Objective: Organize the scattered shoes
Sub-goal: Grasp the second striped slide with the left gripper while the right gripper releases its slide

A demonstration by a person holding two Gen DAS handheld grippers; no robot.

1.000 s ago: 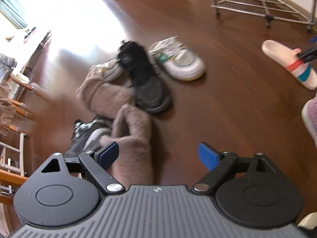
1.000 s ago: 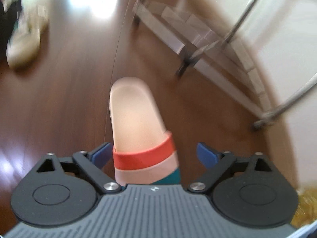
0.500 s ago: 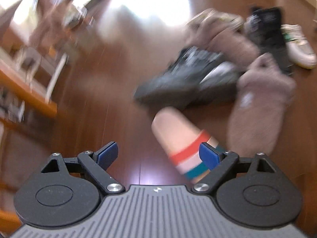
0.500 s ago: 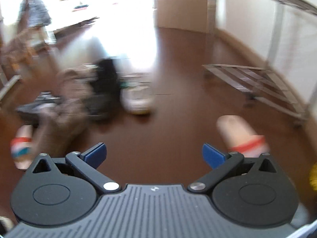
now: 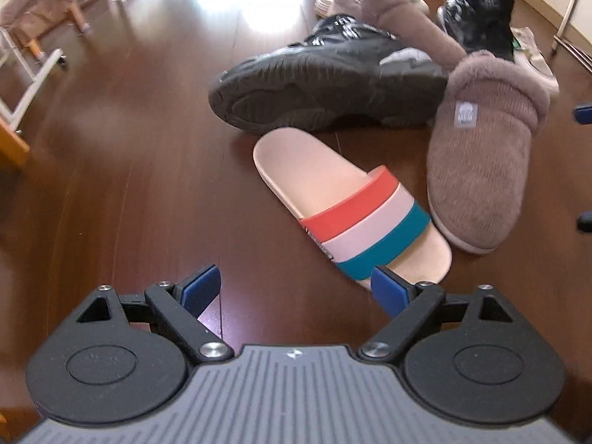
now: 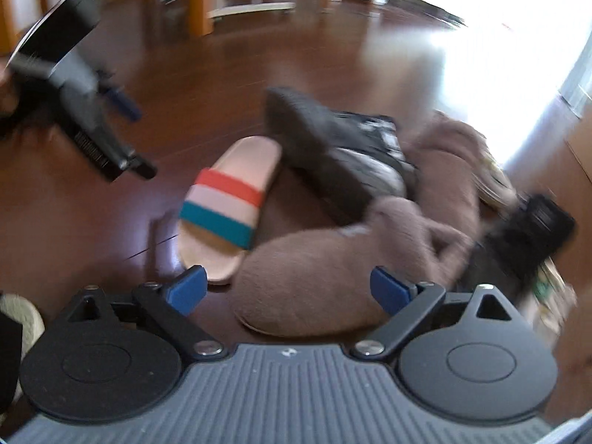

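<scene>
- The wooden floor (image 5: 111, 185) carries the shoe pile.
- The black sneaker (image 5: 325, 85) lies on its side.
- The brown slipper (image 5: 484, 170) sits beside it.
- The striped slide (image 5: 351, 207) lies just beyond my left gripper (image 5: 296, 288), spread, empty.
- My right gripper (image 6: 286, 288), closing slightly, seemingly holds nothing; blurred.

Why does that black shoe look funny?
The black sneaker is tipped on its side, its sole facing out, leaning in a jumble with the brown fuzzy slippers. The striped slide lies flat beside it, without its partner.
</scene>
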